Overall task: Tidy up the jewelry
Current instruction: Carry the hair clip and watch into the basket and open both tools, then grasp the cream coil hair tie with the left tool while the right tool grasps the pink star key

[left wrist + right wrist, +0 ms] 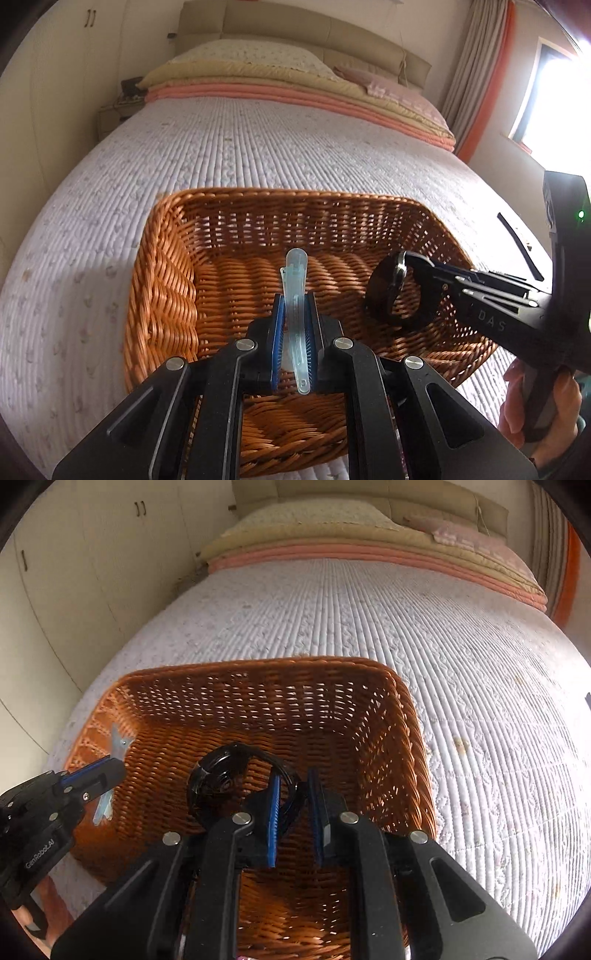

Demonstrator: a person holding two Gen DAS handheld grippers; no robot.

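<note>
A brown wicker basket [173,258] [406,716] sits on the bed. My left gripper [295,306] is shut on a translucent light-blue hair clip [295,291], held upright over the basket's inside. It also shows in the right wrist view [118,764], with the clip [120,742] sticking out of it near the basket's left wall. My right gripper [293,786] [413,262] holds a black watch [210,779] [388,284] by its strap over the basket; its jaws stand slightly apart around the band.
The bed has a white quilted cover [258,147] [461,664]. Folded pink and yellow blankets and pillows [295,81] lie at the head. A thin black item [517,243] lies on the bed right of the basket. Wardrobe doors [74,572] stand on the left.
</note>
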